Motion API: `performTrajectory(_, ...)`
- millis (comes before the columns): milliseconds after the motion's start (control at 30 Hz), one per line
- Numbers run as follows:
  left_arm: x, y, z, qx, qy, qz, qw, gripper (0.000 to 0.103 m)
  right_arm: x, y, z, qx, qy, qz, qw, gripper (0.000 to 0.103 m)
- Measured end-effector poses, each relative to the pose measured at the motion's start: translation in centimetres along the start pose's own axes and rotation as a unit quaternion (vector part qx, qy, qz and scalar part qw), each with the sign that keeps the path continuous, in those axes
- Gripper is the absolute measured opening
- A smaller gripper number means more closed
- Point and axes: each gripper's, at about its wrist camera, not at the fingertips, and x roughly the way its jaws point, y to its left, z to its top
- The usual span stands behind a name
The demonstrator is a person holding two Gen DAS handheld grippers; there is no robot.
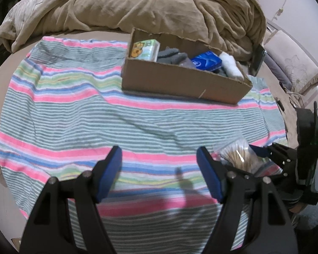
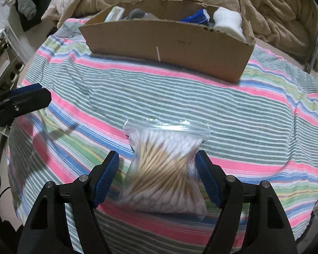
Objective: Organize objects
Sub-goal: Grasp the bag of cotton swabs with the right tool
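Note:
A clear zip bag of cotton swabs (image 2: 163,169) lies on the striped towel (image 2: 243,114). My right gripper (image 2: 158,173) is open, its blue pads on either side of the bag; the right pad looks close to or touching it. The bag also shows in the left wrist view (image 1: 237,154). My left gripper (image 1: 159,169) is open and empty over the towel (image 1: 74,116), left of the bag. A cardboard box (image 2: 169,42) at the towel's far side holds a tissue pack (image 1: 146,49), grey cloth (image 1: 169,56), a blue packet (image 1: 206,60) and a white roll (image 2: 228,21).
A rumpled tan blanket (image 1: 137,4) lies behind the box (image 1: 180,80). The towel covers a bed whose edge drops off at the left and right. Furniture stands at the far right in the left wrist view (image 1: 292,67).

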Motion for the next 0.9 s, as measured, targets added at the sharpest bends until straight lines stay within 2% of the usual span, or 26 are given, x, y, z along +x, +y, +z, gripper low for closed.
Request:
performTrajectory(67,0.2,0.0,-0.2,0.0,0.002,0.001,1.0,0.074,0.0,-0.2,-0.1,0.003,0.0,-0.002,1.0,0.071)
performTrajectory(100,0.2,0.0,-0.3,0.0,0.004,0.001,1.0,0.074,0.0,-0.2,-0.1,0.002,-0.001,-0.004,1.0,0.06)
performTrajectory(233,0.3,0.2,-0.5,-0.002,0.005,0.002,1.0,0.074,-0.4,-0.4,0.1,0.002,-0.006,0.002,1.0,0.052)
performTrajectory(600,-0.3,0.4,0.2,-0.004,-0.005,0.004,1.0,0.074,-2.8,-0.7,1.6,0.014,-0.043,0.026,0.999,0.049)
performTrajectory(900,-0.9,0.2,1.7,0.011,-0.022,0.007,0.9997,0.074,-5.8,-2.0,4.7,0.022,-0.094,0.027,0.995,0.049)
